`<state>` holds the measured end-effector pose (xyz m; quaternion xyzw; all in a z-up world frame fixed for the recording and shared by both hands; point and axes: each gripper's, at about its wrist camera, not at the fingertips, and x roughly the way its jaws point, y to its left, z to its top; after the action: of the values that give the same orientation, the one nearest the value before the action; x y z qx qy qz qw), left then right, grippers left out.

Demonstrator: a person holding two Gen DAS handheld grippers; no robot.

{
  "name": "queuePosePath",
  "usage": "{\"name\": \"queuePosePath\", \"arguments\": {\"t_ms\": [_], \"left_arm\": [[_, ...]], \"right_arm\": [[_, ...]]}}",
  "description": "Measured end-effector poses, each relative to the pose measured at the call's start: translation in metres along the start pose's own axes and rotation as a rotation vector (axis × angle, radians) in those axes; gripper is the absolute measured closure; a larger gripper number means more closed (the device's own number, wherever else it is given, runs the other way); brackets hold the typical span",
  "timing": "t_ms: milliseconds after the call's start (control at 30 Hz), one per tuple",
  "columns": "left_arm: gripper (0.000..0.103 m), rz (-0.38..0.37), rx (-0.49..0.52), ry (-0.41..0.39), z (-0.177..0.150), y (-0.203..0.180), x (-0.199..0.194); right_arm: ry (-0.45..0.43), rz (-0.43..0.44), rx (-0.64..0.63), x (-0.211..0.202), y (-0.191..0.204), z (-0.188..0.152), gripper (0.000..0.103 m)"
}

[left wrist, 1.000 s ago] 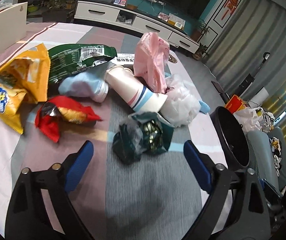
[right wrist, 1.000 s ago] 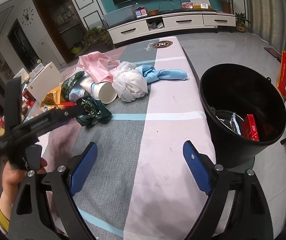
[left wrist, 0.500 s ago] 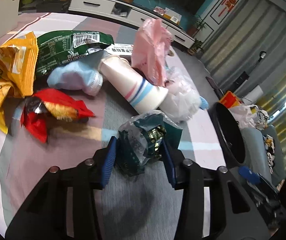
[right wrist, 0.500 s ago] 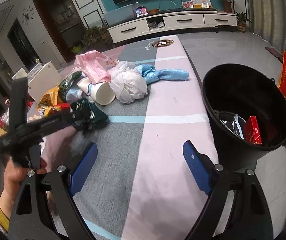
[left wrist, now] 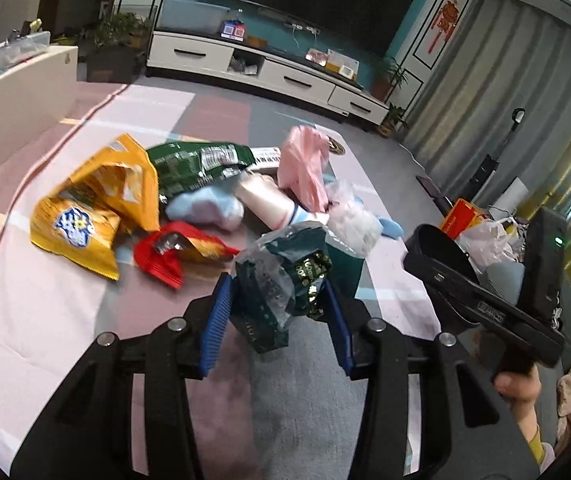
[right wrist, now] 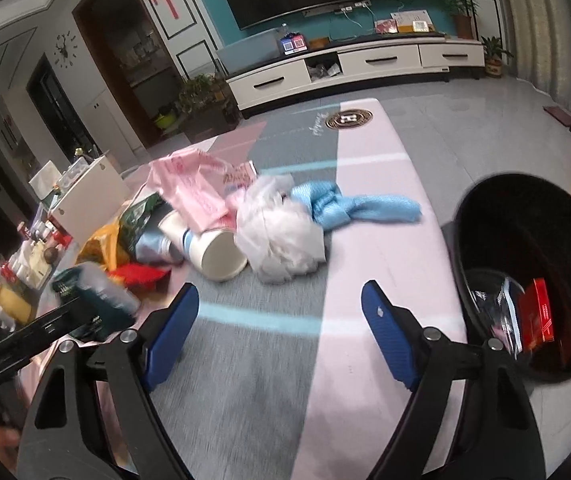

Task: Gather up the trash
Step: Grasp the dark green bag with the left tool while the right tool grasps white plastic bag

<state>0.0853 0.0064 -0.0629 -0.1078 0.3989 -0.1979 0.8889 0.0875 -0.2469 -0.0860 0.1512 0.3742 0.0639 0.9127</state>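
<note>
My left gripper (left wrist: 277, 300) is shut on a crumpled dark green wrapper (left wrist: 285, 268) and holds it just above the mat; its jaws are opening slightly, with the pads still pressed on the wrapper. The right wrist view shows this wrapper (right wrist: 93, 296) at the left edge. My right gripper (right wrist: 279, 290) hovers over the mat, its jaws closing with nothing between them. Ahead of it lie a paper cup (right wrist: 217, 254), a white plastic bag (right wrist: 281, 236) and a blue cloth (right wrist: 357, 204). A black bin (right wrist: 525, 188) with some trash inside stands to the right.
A yellow chip bag (left wrist: 93, 212), a green snack bag (left wrist: 193, 164), a red wrapper (left wrist: 169, 252) and a pink bag (left wrist: 305, 164) lie on the striped mat (left wrist: 45, 300). A white board (left wrist: 25, 96) stands far left. A person's hand (left wrist: 519, 390) holds the right gripper.
My left gripper went from wide open to shut on the dark green wrapper and lifted it off the mat. My right gripper shifted toward the trash pile and its jaws narrowed a little.
</note>
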Motion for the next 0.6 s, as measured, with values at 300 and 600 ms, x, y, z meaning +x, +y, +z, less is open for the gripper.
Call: {"name": "queuePosePath", "arguments": {"t_ms": [300, 600], "left_arm": [[0.056, 0.015, -0.009, 0.023, 0.002, 0.009, 0.007], [0.056, 0.026, 0.008, 0.036, 0.0, 0.003, 0.009]], "right_arm": [[0.018, -0.031, -0.029, 0.05, -0.001, 0.025, 0.038], [0.054, 0.03, -0.043, 0.055, 0.0, 0.017, 0.088]]}}
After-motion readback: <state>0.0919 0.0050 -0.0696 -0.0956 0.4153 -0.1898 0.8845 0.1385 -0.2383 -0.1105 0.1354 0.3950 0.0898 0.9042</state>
